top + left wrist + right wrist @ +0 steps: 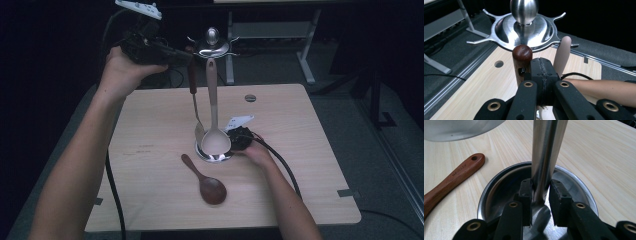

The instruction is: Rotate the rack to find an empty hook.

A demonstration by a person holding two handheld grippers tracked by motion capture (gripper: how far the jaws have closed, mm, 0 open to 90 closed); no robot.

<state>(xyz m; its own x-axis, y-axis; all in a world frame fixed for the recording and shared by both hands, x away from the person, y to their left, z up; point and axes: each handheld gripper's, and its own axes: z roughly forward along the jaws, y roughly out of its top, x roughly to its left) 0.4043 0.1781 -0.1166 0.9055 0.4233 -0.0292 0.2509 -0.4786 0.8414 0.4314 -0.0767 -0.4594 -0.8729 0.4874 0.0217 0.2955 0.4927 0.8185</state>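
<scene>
The left gripper (187, 56) is raised beside the top of a steel utensil stand (213, 47), its jaws pressed together on something thin just under the rounded dark wooden handle end (522, 53) of a utensil — what exactly sits between the pads I cannot tell. That wooden-handled utensil (192, 82) hangs close to the stand's hooked top disc (524, 33), next to a pale ladle (214, 120) already hanging with its bowl down by the stand's round base (214, 156). The right gripper (540, 195) sits low on the counter (310, 165), clamped on the stand's steel post (546, 150) just above the base. A dark wooden spoon (205, 181) lies flat on the counter, near the base — apart from it.
</scene>
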